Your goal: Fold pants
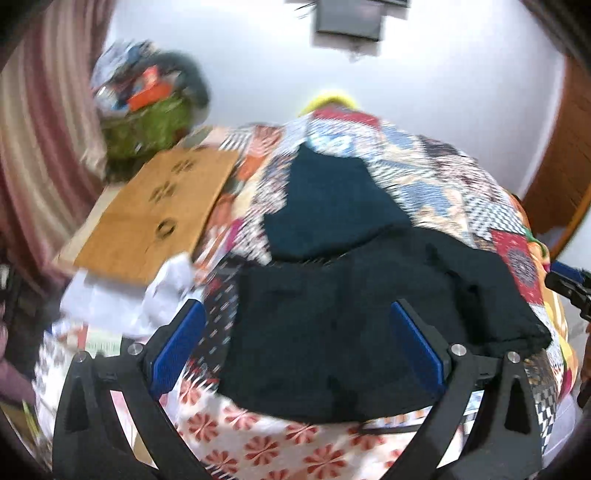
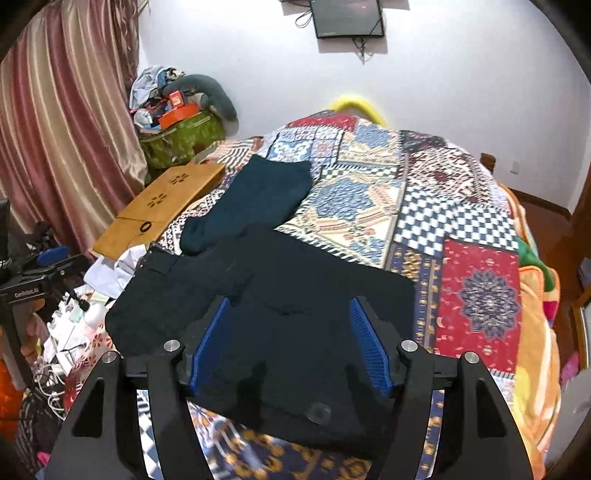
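The only writing that can be read is white lettering, "GenRobot.AI", on a black device point(image 2: 27, 293) at the left edge of the right wrist view; the left wrist view, blurred throughout, shows no legible text.

The black pants point(image 2: 258, 325) lie folded into a thick, matte, roughly rectangular bundle on the near part of the bed, on a patchwork quilt point(image 2: 480, 295) of checks, medallions and floral panels in red, blue and cream. Just beyond them, touching their far edge, lies a dark teal folded garment point(image 2: 251, 206) of softer knit look.

The right gripper point(image 2: 291, 343) hangs above the pants with its jaws released; its ribbed blue pads point(image 2: 365, 347) stand apart on black fingers and nothing is pinched between them. The left gripper point(image 1: 299, 350) likewise has its jaws released and wide, over the left near edge of the pants point(image 1: 351, 332), the pads clear of the cloth.

To the left a flat wooden board point(image 2: 166, 206) with flower-shaped cut-outs lies at the bed's edge, with white cloth point(image 2: 114, 266) bunched near it. Farther left a green bag point(image 2: 184, 140) heaped with clutter stands before pink striped curtains point(image 2: 62, 140). A dark screen point(image 2: 347, 16) hangs on the white far wall. The right gripper's tip point(image 1: 569, 291) shows at the right edge of the left view only.
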{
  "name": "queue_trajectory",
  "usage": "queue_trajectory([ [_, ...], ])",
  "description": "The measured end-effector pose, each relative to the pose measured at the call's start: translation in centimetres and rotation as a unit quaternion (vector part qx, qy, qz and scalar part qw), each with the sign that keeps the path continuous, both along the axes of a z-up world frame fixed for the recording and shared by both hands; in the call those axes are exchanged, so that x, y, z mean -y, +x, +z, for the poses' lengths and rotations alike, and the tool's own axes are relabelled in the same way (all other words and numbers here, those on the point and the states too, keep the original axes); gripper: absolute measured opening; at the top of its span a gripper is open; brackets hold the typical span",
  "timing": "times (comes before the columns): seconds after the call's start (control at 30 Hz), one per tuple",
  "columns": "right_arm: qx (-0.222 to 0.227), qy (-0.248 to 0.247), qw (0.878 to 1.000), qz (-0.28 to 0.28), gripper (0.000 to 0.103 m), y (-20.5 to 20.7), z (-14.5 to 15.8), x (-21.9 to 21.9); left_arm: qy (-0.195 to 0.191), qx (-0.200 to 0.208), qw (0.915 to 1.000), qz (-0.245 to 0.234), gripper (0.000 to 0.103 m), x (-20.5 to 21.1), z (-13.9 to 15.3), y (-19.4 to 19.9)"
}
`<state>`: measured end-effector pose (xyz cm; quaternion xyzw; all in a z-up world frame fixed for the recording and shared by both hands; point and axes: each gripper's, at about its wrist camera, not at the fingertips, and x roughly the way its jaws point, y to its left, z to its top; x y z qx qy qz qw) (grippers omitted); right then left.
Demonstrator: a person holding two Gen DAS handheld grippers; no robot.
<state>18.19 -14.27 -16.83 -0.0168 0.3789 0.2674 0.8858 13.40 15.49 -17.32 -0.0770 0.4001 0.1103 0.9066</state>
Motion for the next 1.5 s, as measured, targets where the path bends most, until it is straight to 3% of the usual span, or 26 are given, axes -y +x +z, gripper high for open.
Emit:
queue_trajectory([
  [0.23,-0.046,-0.033,0.998,0.026,0.063,0.8,-3.3,-3.3,-0.102,-0.067,0.9921,0.028,0.101,-3.8,-5.2,-1.0],
  [0.37,-0.082,-0.065,0.993,0.05,0.063,1.1,-5.5,-4.3,-0.167,-0.114,0.9787,0.035,0.101,-4.4,-8.7,-1.0],
  [0.47,-0.081,-0.063,0.993,0.054,0.065,1.0,-6.0,-4.2,-0.227,-0.142,0.9622,0.049,0.101,-5.1,-11.2,-1.2],
  [0.63,-0.087,-0.054,0.993,0.058,0.068,1.1,-6.3,-4.0,-0.369,-0.151,0.9144,0.071,0.101,-6.0,-14.8,-1.2],
  [0.7,-0.089,-0.05,0.993,0.059,0.069,1.2,-6.4,-3.9,-0.392,-0.153,0.9041,0.074,0.101,-5.8,-15.5,-0.9],
  [0.8,-0.091,-0.044,0.993,0.058,0.07,1.4,-6.5,-4.0,-0.398,-0.154,0.9012,0.077,0.101,-5.5,-15.6,-0.2],
  [0.9,-0.092,-0.04,0.993,0.06,0.071,1.4,-6.5,-3.9,-0.394,-0.157,0.9024,0.079,0.096,-5.5,-15.6,0.8],
  [0.97,-0.092,-0.038,0.993,0.06,0.071,1.5,-6.5,-3.8,-0.38,-0.163,0.9071,0.08,0.08,-5.5,-15.4,1.4],
  [1.03,-0.092,-0.035,0.993,0.06,0.071,1.4,-6.6,-3.8,-0.383,-0.168,0.9056,0.07,0.046,-5.3,-15.4,2.1],
  [1.07,-0.092,-0.034,0.993,0.06,0.071,1.4,-6.6,-3.7,-0.39,-0.166,0.9031,0.069,0.041,-5.5,-15.5,2.1],
  [1.1,-0.092,-0.034,0.993,0.06,0.071,1.4,-6.6,-3.7,-0.381,-0.164,0.9065,0.078,0.032,-5.6,-15.3,2.4],
  [1.13,-0.092,-0.034,0.993,0.06,0.071,1.4,-6.5,-3.8,-0.368,-0.159,0.9124,0.082,0.025,-5.5,-15.0,2.3],
  [1.23,-0.091,-0.035,0.994,0.059,0.071,1.4,-6.5,-3.7,-0.297,-0.143,0.9407,0.082,0.017,-4.7,-13.0,2.9],
  [1.27,-0.091,-0.035,0.994,0.057,0.071,1.4,-6.5,-3.6,-0.26,-0.131,0.9533,0.08,0.017,-4.2,-11.7,3.0],
  [1.37,-0.093,-0.031,0.994,0.052,0.071,1.3,-6.2,-3.2,-0.176,-0.098,0.9774,0.063,0.015,-2.7,-8.4,3.2],
  [1.43,-0.09,-0.023,0.995,0.041,0.071,1.1,-5.9,-2.7,-0.14,-0.074,0.9863,0.045,0.015,-1.7,-5.8,3.4],
  [1.5,-0.087,-0.018,0.996,0.03,0.071,0.7,-5.8,-2.0,-0.129,-0.041,0.9903,0.031,0.015,-1.0,-3.1,4.0],
])
